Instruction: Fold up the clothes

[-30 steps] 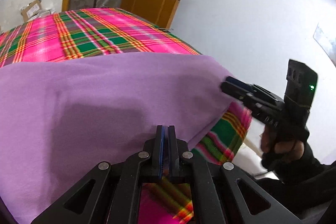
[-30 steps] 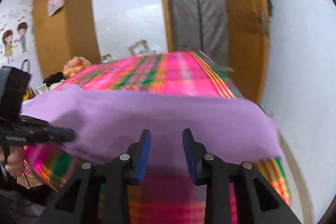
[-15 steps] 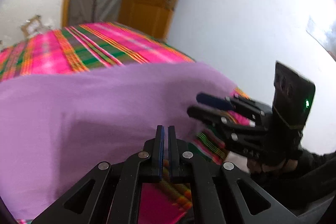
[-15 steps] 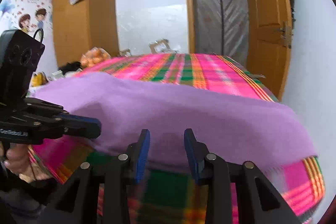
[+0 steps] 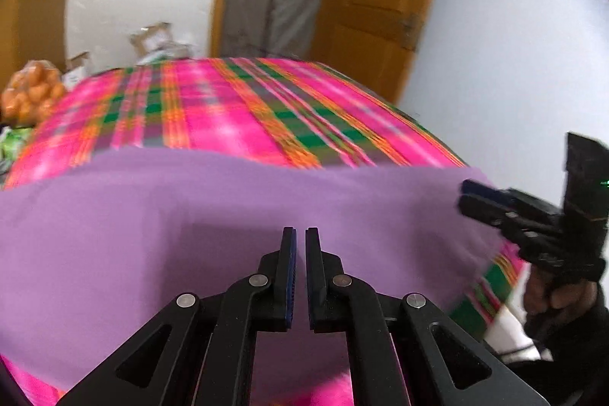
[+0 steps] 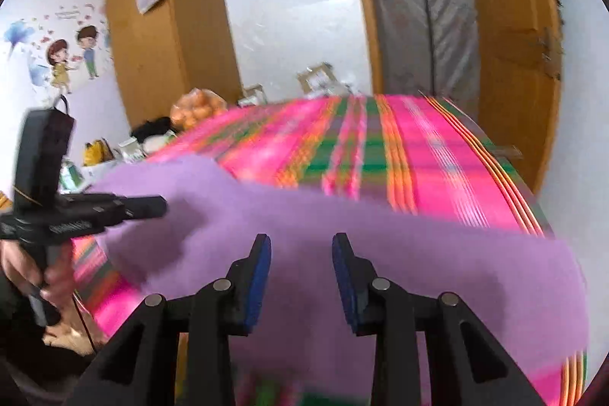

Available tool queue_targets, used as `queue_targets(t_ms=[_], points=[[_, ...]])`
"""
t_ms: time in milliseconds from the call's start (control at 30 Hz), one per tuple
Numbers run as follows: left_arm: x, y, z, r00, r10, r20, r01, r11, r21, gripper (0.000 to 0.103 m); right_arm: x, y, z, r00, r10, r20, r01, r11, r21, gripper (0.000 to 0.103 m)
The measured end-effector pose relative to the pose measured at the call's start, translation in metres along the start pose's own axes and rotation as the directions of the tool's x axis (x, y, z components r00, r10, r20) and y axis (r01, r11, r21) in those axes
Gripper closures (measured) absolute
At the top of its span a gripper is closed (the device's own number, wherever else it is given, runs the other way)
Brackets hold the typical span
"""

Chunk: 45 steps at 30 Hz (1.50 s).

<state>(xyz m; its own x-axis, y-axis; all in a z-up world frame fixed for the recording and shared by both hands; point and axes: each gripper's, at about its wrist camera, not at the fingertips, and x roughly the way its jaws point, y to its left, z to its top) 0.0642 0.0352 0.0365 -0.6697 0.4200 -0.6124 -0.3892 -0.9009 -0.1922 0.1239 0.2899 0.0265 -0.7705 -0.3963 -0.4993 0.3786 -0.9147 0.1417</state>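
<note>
Purple cloth [image 5: 213, 215] spread flat across the near end of the plaid bed [image 5: 236, 109], left gripper [image 5: 300, 246] nearly pressed together on nothing, right gripper [image 6: 300, 253] spread wide above it, so probably best pinching both edges evenly.

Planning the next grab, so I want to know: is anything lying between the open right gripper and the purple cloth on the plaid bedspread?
Nothing visible does. The right gripper, jaws open, faces the smooth purple cloth directly; only the pink-and-green plaid bedspread lies beyond it.
</note>
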Motion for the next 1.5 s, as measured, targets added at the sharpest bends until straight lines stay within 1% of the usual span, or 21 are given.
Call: queue_targets(t_ms=[133, 200, 267, 333, 400, 500, 567, 600, 633, 667, 733, 800, 867, 1000, 1100, 1233, 1267, 1300, 1367, 1433, 1500], points=[[0.006, 0.029, 0.016, 0.999, 0.053, 0.010, -0.053, 0.998, -0.030, 0.098, 0.042, 0.010, 0.051, 0.996, 0.069, -0.059, -0.073, 0.995, -0.064, 0.067], [0.014, 0.040, 0.020, 0.998, 0.066, 0.000, -0.066, 0.996, -0.052, 0.098, 0.070, 0.013, 0.071, 0.988, 0.118, -0.103, -0.126, 0.990, -0.070, 0.067], [0.022, 0.050, 0.019, 0.998, 0.061, -0.020, -0.062, 0.996, -0.070, 0.098, 0.093, 0.015, 0.079, 0.976, 0.148, -0.159, -0.158, 0.986, -0.053, 0.067], [0.027, 0.056, 0.016, 0.998, 0.050, -0.039, -0.053, 0.995, -0.081, 0.098, 0.121, 0.016, 0.081, 0.945, 0.218, -0.243, -0.230, 0.973, -0.022, 0.067], [0.035, 0.060, 0.013, 0.998, 0.039, -0.054, -0.043, 0.995, -0.085, 0.098, 0.143, 0.017, 0.075, 0.913, 0.263, -0.312, -0.275, 0.961, 0.004, 0.067], [0.042, 0.069, 0.009, 0.996, -0.001, -0.088, -0.010, 0.992, -0.126, 0.098, 0.165, 0.016, 0.065, 0.879, 0.287, -0.380, -0.301, 0.953, 0.024, 0.068], [0.043, 0.073, 0.008, 0.995, -0.019, -0.097, 0.004, 0.989, -0.150, 0.098, 0.167, 0.017, 0.062, 0.871, 0.301, -0.389, -0.318, 0.948, 0.021, 0.079], [0.044, 0.074, 0.007, 0.994, -0.026, -0.103, 0.010, 0.987, -0.158, 0.098, 0.167, 0.018, 0.060, 0.867, 0.305, -0.393, -0.325, 0.945, 0.017, 0.081], [0.045, 0.075, 0.006, 0.993, -0.034, -0.109, 0.015, 0.986, -0.166, 0.098, 0.167, 0.018, 0.059, 0.864, 0.309, -0.396, -0.332, 0.943, 0.013, 0.086], [0.046, 0.075, 0.006, 0.992, -0.039, -0.116, 0.019, 0.985, -0.173, 0.098, 0.167, 0.018, 0.058, 0.862, 0.312, -0.399, -0.337, 0.942, 0.008, 0.094], [0.048, 0.075, 0.006, 0.991, -0.050, -0.121, 0.027, 0.982, -0.185, 0.098, 0.168, 0.019, 0.058, 0.857, 0.317, -0.405, -0.347, 0.938, 0.001, 0.097], [0.049, 0.075, 0.005, 0.991, -0.057, -0.119, 0.034, 0.981, -0.192, 0.098, 0.167, 0.019, 0.060, 0.852, 0.331, -0.404, -0.360, 0.933, 0.006, 0.098], [0.050, 0.075, 0.005, 0.991, -0.061, -0.118, 0.037, 0.980, -0.197, 0.098, 0.164, 0.015, 0.064, 0.855, 0.347, -0.386, -0.370, 0.929, 0.018, 0.097], [0.050, 0.077, 0.005, 0.991, -0.065, -0.118, 0.040, 0.979, -0.202, 0.098, 0.163, -0.003, 0.075, 0.865, 0.379, -0.328, -0.373, 0.924, 0.085, 0.095], [0.048, 0.078, 0.005, 0.991, -0.064, -0.118, 0.039, 0.979, -0.202, 0.098, 0.166, -0.014, 0.078, 0.885, 0.344, -0.315, -0.332, 0.939, 0.094, 0.095], [0.048, 0.077, 0.006, 0.992, -0.052, -0.116, 0.029, 0.980, -0.197, 0.098, 0.170, -0.002, 0.070, 0.873, 0.322, -0.367, -0.333, 0.942, 0.035, 0.095], [0.047, 0.076, 0.006, 0.992, -0.046, -0.114, 0.024, 0.981, -0.194, 0.098, 0.168, 0.006, 0.067, 0.867, 0.330, -0.374, -0.355, 0.935, 0.003, 0.093], [0.047, 0.074, 0.009, 0.993, -0.044, -0.105, 0.024, 0.982, -0.189, 0.098, 0.166, 0.015, 0.065, 0.868, 0.323, -0.377, -0.361, 0.932, -0.031, 0.091], [0.048, 0.069, 0.015, 0.995, -0.040, -0.088, 0.024, 0.983, -0.180, 0.098, 0.163, 0.026, 0.063, 0.873, 0.306, -0.379, -0.363, 0.928, -0.088, 0.078], [0.048, 0.064, 0.021, 0.997, -0.036, -0.071, 0.023, 0.985, -0.171, 0.098, 0.161, 0.033, 0.062, 0.875, 0.297, -0.384, -0.367, 0.922, -0.123, 0.070], [0.048, 0.059, 0.027, 0.998, -0.032, -0.054, 0.023, 0.987, -0.162, 0.098, 0.163, 0.038, 0.060, 0.875, 0.283, -0.394, -0.362, 0.921, -0.142, 0.069]])
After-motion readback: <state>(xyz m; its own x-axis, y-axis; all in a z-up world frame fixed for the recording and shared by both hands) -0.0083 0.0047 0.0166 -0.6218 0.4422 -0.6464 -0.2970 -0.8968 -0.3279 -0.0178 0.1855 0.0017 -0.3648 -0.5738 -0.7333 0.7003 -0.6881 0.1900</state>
